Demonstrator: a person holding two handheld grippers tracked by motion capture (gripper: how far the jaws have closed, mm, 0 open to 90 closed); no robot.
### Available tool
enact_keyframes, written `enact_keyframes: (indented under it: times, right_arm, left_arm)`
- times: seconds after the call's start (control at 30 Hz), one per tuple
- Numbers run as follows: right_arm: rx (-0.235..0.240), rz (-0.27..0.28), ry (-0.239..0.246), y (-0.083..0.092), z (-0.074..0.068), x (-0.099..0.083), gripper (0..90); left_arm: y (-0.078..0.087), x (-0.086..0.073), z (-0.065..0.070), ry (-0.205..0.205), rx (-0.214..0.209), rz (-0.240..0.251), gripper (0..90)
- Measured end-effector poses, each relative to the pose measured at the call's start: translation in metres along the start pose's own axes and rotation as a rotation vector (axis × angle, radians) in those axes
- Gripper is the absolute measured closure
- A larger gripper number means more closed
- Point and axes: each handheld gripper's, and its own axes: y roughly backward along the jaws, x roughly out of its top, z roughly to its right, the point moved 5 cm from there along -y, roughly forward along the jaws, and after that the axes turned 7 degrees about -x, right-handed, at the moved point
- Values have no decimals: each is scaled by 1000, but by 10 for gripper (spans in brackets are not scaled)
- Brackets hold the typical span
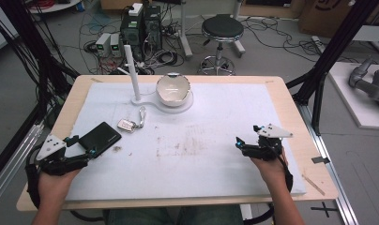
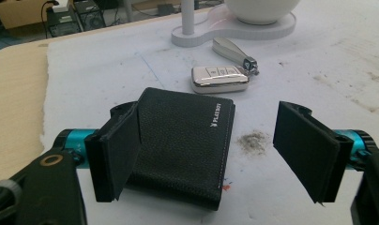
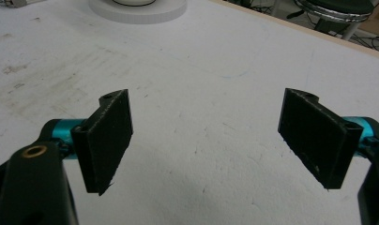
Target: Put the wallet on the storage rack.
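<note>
Black wallet lies flat between the spread jaws of the left gripper, nothing clasped

The wallet sits toward that gripper's left jaw, which overlaps its edge in the left gripper view; whether they touch I cannot tell. Just beyond it rests a silver car key with a metal fob, and past that a white stand bearing an upright post and a white bowl; the bowl's contents cannot be made out. A dark smudge marks the white mat near the right jaw. The right gripper is likewise released, jaws wide over bare mat, well apart from the wallet
</note>
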Motion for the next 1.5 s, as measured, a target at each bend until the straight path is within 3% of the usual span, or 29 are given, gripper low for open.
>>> enact_keyframes:
  times: [0.47, 0.53, 0.57, 0.6, 0.63, 0.7, 0.73, 0.77, 0.83, 0.87, 0.93, 1.03, 1.3, 1.5]
  right_arm:
    - [8, -6, 24, -7, -5, 3, 183]
    - [8, -8, 27, -8, -6, 3, 184]
    - [12, -6, 31, -8, -5, 4, 184]
    - [12, -6, 31, -8, -5, 4, 184]
    - [12, -9, 36, -9, -5, 4, 184]
    - [15, -7, 34, -10, -5, 5, 184]
    - [14, -9, 35, -11, -5, 5, 184]
    - [14, -9, 35, -11, -5, 5, 184]
    - [17, -10, 33, -12, -4, 5, 184]
    - [17, -10, 33, -12, -4, 5, 184]
    - [19, -11, 36, -13, -4, 5, 183]
    - [22, -19, 29, -13, -4, 4, 184]
    - [12, -28, 36, -14, -4, 3, 184]
    - [6, -34, 31, -14, -4, 3, 184]
  left_arm:
    - [6, -5, -5, 51, 37, -3, 236]
    - [7, -6, -6, 76, 44, -1, 236]
    - [7, -7, -9, 109, 54, -2, 236]
    - [7, -7, -9, 109, 54, -2, 236]
    - [6, -9, -12, 167, 55, 1, 236]
    - [4, -9, -14, 189, 58, -1, 236]
    - [1, -10, -18, 229, 78, -14, 236]
    - [1, -10, -18, 229, 78, -14, 236]
    - [-6, -14, -23, 290, 91, -43, 236]
    - [-6, -14, -23, 290, 91, -43, 236]
    - [-11, -18, -24, 329, 96, -69, 236]
    - [-17, -23, -22, 350, 104, -117, 236]
    - [-27, -28, -28, 409, 141, -150, 236]
    - [-37, -32, -30, 415, 172, -198, 237]
